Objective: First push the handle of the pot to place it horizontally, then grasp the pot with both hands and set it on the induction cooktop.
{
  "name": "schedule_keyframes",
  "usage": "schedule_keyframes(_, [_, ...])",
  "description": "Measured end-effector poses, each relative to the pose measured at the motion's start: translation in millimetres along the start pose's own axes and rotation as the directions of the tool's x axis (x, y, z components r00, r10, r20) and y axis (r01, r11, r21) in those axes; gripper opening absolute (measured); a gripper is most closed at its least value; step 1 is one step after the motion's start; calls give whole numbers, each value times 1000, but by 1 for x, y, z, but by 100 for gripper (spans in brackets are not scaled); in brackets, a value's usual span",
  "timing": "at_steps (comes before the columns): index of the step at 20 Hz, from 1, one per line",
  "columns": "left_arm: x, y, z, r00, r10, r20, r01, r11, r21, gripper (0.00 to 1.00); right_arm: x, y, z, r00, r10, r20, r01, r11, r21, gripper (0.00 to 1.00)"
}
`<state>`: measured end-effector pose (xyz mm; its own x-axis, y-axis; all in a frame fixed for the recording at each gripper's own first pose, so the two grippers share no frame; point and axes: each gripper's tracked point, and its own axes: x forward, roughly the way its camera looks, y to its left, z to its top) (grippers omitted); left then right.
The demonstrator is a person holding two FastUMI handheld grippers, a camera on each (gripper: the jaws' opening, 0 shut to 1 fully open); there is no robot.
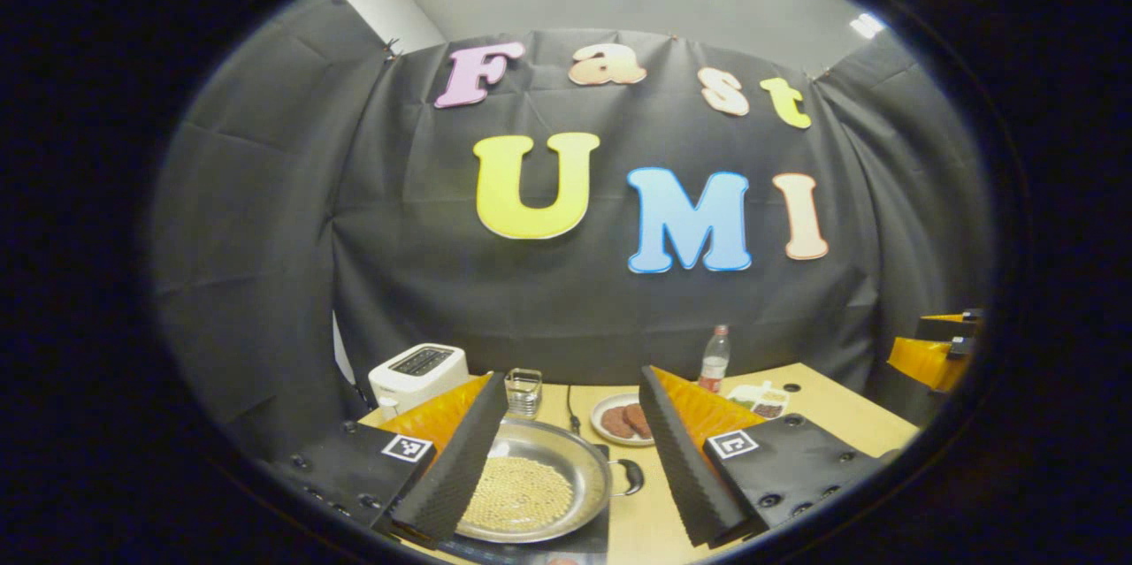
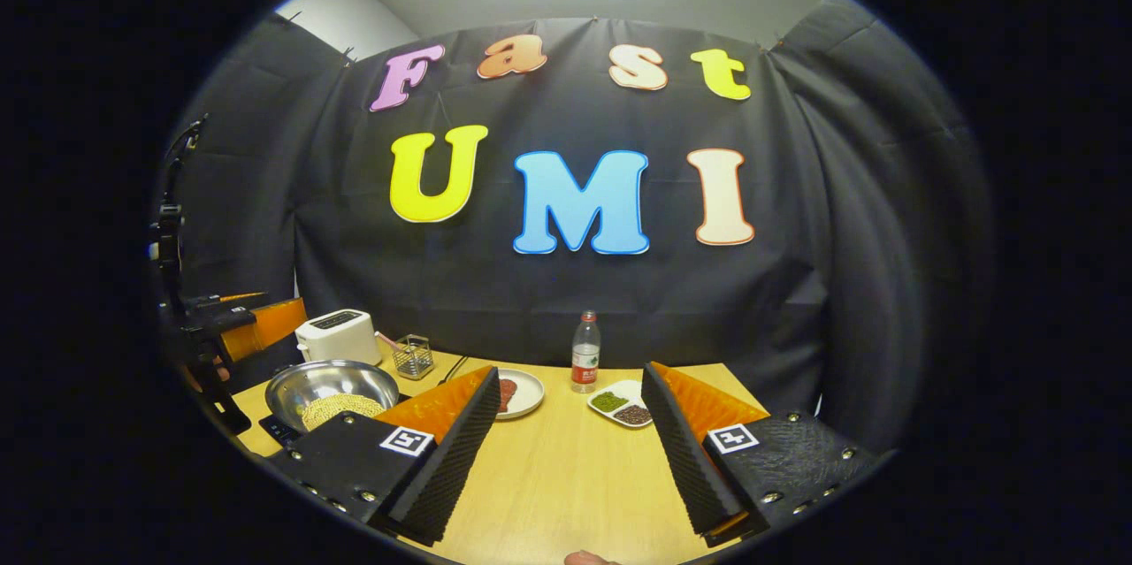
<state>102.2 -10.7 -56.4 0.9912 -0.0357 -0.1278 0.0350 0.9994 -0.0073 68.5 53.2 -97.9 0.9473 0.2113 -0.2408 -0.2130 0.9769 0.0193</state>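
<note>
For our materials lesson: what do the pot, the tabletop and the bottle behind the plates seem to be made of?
Pot: probably polished steel, silvery with bright reflections on its wall; its small side handle looks dark, perhaps plastic.
Tabletop: pale wood or wood-look laminate, faint grain lines, matt.
Bottle: likely clear plastic, see-through body with a coloured cap.

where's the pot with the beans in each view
Left gripper view: the pot sits bottom centre, between that tool's two fingers, its small handle pointing right.
Right gripper view: the pot sits at lower left, beyond that tool's left finger.
Shared landmark: the white toaster stands just behind the pot in both.
</note>
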Motion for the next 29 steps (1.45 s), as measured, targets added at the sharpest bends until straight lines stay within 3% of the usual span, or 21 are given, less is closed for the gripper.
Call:
schedule_keyframes(4, [-38, -46, 25, 999, -14, 46, 13, 1000, 8, 94, -35, -39, 3, 1000, -10, 14, 11, 1000, -7, 97])
schedule_keyframes(8, [-64, -63, 51, 995, -34, 88, 33, 999, 15, 98, -60, -57, 19, 998, -33, 61, 33, 999, 4, 97])
schedule_keyframes(16, [-93, -47, 78, 987, -42, 153, 36, 998, 46, 100, -86, -49, 36, 990, -77, 120, 74, 997, 29, 97])
schedule_keyframes(17, [-93, -43, 75, 988, -38, 153, 31, 998, 47, 97, -88, -43, 37, 990, -75, 124, 71, 997, 35, 94])
schedule_keyframes(18, [-94, -40, 74, 988, -36, 151, 31, 999, 41, 98, -90, -39, 38, 990, -69, 125, 65, 997, 39, 97])
schedule_keyframes(29, [-102, -21, 63, 989, -31, 142, 28, 999, 26, 98, -96, -32, 37, 989, -88, 116, 82, 995, 56, 97])
